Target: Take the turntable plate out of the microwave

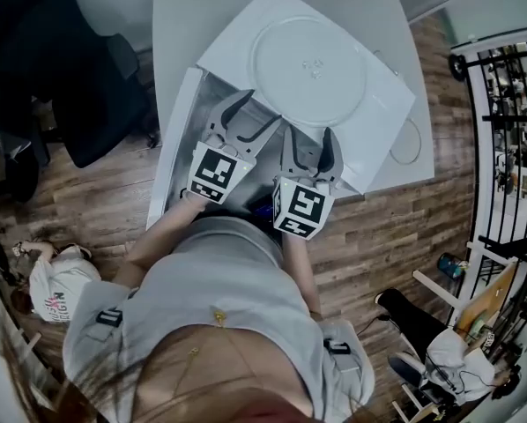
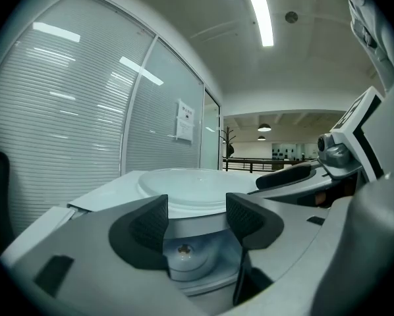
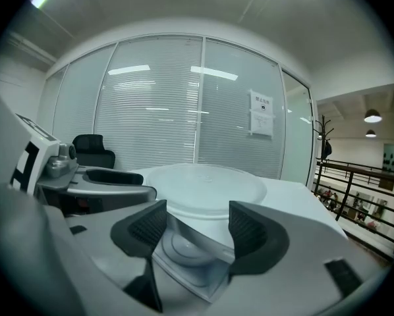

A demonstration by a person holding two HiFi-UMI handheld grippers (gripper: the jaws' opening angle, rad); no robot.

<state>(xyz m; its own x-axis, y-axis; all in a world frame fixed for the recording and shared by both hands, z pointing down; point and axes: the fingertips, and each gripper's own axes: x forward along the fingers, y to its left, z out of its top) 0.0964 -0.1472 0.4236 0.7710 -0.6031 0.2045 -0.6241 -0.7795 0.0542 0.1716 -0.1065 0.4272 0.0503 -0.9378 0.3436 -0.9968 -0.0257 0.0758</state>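
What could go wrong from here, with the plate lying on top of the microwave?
1. The turntable plate lies unheld on top of the microwave. The left tongs and right tongs, both open, sit just by its near rim, so a careless move could send it sliding.
2. The open door stands close beside the left tongs and could be knocked.

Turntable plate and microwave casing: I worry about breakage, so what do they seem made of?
Turntable plate: probably glass, smooth and glossy; it looks translucent, with a moulded hub showing at its centre. Microwave casing: likely painted sheet metal, white and satin, with flat panels and crisp folded edges, though plastic cannot be ruled out.
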